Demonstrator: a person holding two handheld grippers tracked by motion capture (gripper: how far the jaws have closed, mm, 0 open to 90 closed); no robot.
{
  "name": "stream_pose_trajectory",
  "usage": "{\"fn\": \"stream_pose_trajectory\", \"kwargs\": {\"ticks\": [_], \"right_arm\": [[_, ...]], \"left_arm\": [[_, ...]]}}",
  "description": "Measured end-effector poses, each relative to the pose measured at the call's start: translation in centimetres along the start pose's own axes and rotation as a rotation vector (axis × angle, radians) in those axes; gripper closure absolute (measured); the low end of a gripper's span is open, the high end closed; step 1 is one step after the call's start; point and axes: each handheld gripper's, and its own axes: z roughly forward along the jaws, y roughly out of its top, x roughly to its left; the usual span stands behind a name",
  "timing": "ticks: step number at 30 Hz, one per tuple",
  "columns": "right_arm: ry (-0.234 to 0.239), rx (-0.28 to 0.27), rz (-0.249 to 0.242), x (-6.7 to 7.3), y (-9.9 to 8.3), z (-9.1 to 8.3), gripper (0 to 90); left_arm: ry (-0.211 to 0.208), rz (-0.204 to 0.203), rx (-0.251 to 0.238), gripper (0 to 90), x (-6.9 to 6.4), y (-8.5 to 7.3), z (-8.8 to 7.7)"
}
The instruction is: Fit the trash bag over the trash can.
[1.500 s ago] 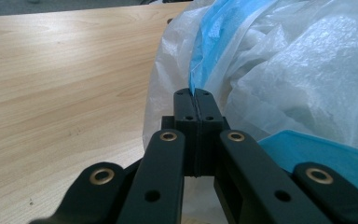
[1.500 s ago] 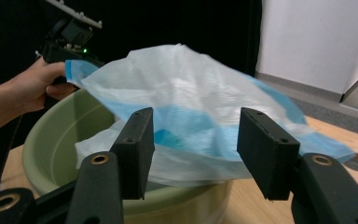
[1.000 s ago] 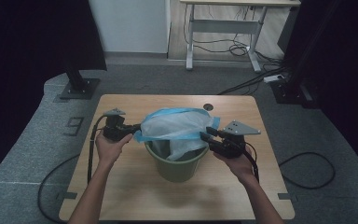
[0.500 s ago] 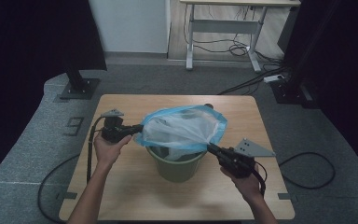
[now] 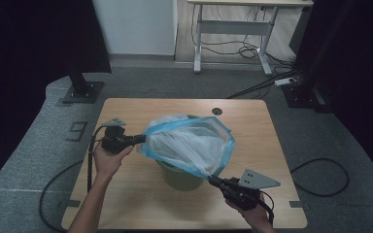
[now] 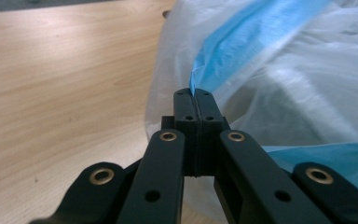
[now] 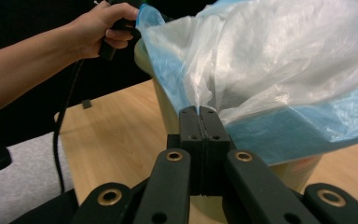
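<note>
High view: left gripper [image 5: 138, 140] and right gripper [image 5: 212, 179], each clamped on the blue hem of a plastic bag [image 5: 189, 143], stretch it between them above the green bin [image 5: 179, 178], apparently to line it.

Stretched bag [image 5: 189, 143] is spanning the table's [image 5: 141, 204] middle over the green bin [image 5: 179, 178], blocking passage between left gripper [image 5: 138, 140] and right gripper [image 5: 212, 180]. Bare wood is lying open along far edge, right side, near-left corner.
</note>
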Motion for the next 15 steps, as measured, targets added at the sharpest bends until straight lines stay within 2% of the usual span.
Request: {"fn": "stream_pose_trajectory", "kwargs": {"ticks": [3,10,13,15], "right_arm": [[0.026,0.006,0.019,0.1,-0.5,0.2,88.7],[0.071,0.024,-0.029,1.2,-0.8,0.6,88.7],[0.052,0.068,-0.072,1.6,-1.5,1.1,88.7],[0.051,0.084,-0.064,1.5,-2.1,1.5,88.7]], "left_arm": [[0.001,-0.006,0.006,89.7,0.3,-0.5,-0.2],[0.000,-0.011,0.002,89.8,0.5,-0.9,-0.6],[-0.004,-0.010,0.002,89.7,0.4,-1.0,-0.7],[-0.005,-0.010,0.005,89.7,0.4,-1.1,-0.6]]}}
